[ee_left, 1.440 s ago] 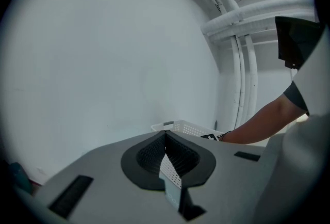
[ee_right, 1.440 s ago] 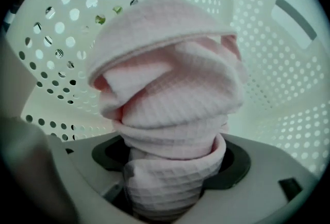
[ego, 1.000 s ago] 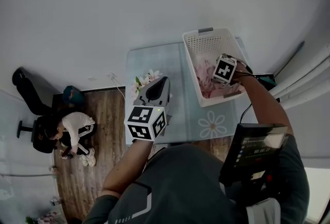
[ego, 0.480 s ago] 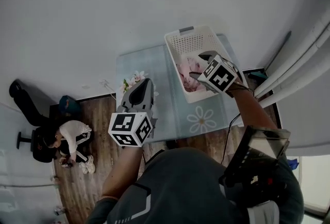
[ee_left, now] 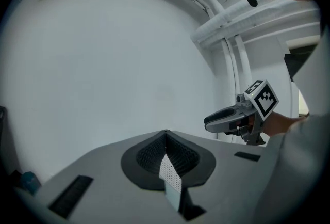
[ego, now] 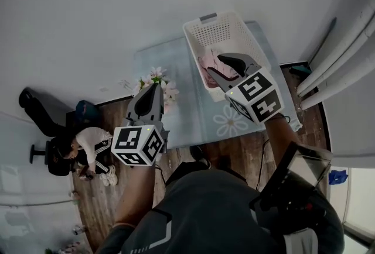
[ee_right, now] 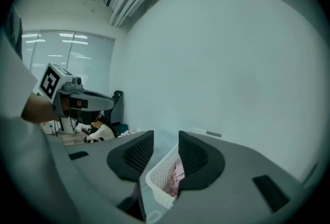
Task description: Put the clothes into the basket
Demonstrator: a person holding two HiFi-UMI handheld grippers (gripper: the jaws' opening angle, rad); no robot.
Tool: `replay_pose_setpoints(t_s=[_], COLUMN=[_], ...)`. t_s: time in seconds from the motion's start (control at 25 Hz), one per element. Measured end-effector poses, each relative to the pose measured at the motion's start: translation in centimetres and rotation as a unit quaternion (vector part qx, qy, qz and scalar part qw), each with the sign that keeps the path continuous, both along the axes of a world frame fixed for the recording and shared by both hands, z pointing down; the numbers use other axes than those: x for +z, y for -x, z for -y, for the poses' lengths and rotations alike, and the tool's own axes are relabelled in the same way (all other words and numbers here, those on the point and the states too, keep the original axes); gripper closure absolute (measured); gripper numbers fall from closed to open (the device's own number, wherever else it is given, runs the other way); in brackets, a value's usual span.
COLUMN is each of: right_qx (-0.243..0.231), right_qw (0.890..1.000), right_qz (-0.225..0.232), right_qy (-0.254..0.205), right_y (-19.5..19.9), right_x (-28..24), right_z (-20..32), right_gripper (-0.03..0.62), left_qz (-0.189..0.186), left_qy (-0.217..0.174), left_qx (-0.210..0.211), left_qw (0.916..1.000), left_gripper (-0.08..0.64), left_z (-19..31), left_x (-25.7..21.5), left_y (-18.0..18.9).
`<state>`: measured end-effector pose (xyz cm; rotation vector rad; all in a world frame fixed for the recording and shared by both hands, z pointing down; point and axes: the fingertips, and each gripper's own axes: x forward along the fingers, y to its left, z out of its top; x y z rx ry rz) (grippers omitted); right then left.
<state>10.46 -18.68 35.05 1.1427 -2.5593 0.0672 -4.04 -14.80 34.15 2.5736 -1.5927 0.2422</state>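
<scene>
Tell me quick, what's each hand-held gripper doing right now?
Left hand-held gripper: closed, empty.
Right hand-held gripper: jaws apart, closing, holding nothing.

The basket point(ego: 228, 33) stands on the table point(ego: 181, 92) toward its 1 o'clock corner, with the clothes point(ego: 208, 65) in it. Flowers point(ego: 157, 78) sit at the table's 9 o'clock edge.
</scene>
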Motion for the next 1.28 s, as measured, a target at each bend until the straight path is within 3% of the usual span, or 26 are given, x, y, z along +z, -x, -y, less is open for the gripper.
replay_pose_setpoints(t_s=[0.12, 0.36, 0.68, 0.84, 1.28], right_qx=[0.041, 0.082, 0.108, 0.114, 0.146], right_qw=[0.999, 0.994, 0.989, 0.988, 0.983], right_qz=[0.028, 0.067, 0.085, 0.097, 0.102], right_qy=[-0.006, -0.041, -0.053, -0.050, -0.053], right_y=[-0.5, -0.7, 3.8, 6.0, 8.6], right_x=[-0.6, -3.7, -5.1, -5.5, -5.6], right_z=[-0.7, -2.4, -5.1, -6.2, -6.9], right_gripper=[0.485, 0.533, 0.557, 0.565, 0.578], left_qz=[-0.007, -0.035, -0.052, -0.041, -0.038], left_qy=[-0.013, -0.039, -0.058, -0.059, -0.052], left_qx=[-0.003, 0.024, 0.057, 0.065, 0.079], left_qw=[0.9999, 0.9983, 0.9954, 0.9953, 0.9948], left_gripper=[0.553, 0.553, 0.553, 0.552, 0.552], left_z=[-0.7, -1.7, -2.7, -3.0, -3.5], left_x=[-0.7, -2.6, -4.3, -4.8, -4.0], left_y=[0.7, 0.5, 3.3, 5.2, 9.1])
